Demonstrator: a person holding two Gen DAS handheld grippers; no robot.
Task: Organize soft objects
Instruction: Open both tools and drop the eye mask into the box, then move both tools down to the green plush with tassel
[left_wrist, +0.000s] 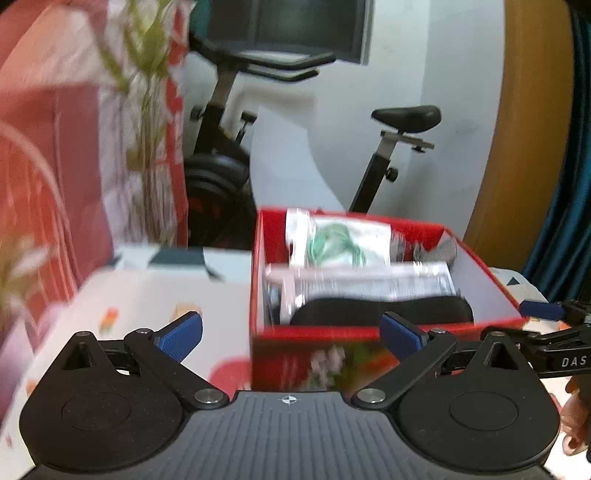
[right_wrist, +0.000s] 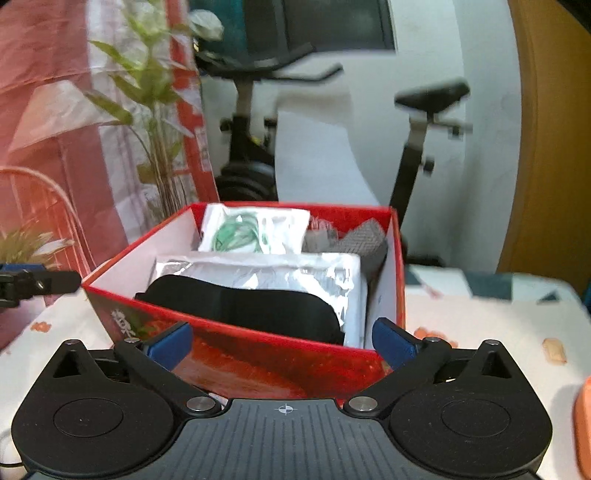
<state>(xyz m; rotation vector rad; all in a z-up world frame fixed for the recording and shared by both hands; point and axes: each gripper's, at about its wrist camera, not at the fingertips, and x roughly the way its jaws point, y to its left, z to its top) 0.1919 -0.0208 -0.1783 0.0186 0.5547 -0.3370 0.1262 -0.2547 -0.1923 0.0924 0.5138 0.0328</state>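
A red cardboard box (left_wrist: 491, 280) (right_wrist: 258, 358) stands on the white patterned tablecloth. Inside lie a black soft pad (left_wrist: 380, 312) (right_wrist: 243, 304) at the near side, a silvery wrapped packet (left_wrist: 369, 282) (right_wrist: 295, 273) behind it, a clear bag with green cord (left_wrist: 340, 242) (right_wrist: 251, 230) at the back, and grey mesh cloth (left_wrist: 441, 247) (right_wrist: 365, 236). My left gripper (left_wrist: 291, 334) is open just before the box's near wall, nothing between its blue pads. My right gripper (right_wrist: 282, 341) is likewise open at the box's near corner, holding nothing.
An exercise bike (left_wrist: 402, 122) (right_wrist: 428, 99) stands behind the table against a white wall. A potted plant (right_wrist: 155, 110) and red patterned curtain (left_wrist: 44, 147) are at the left. An orange object (right_wrist: 583, 424) sits at the right edge. The right gripper's tip (left_wrist: 546, 312) shows in the left wrist view.
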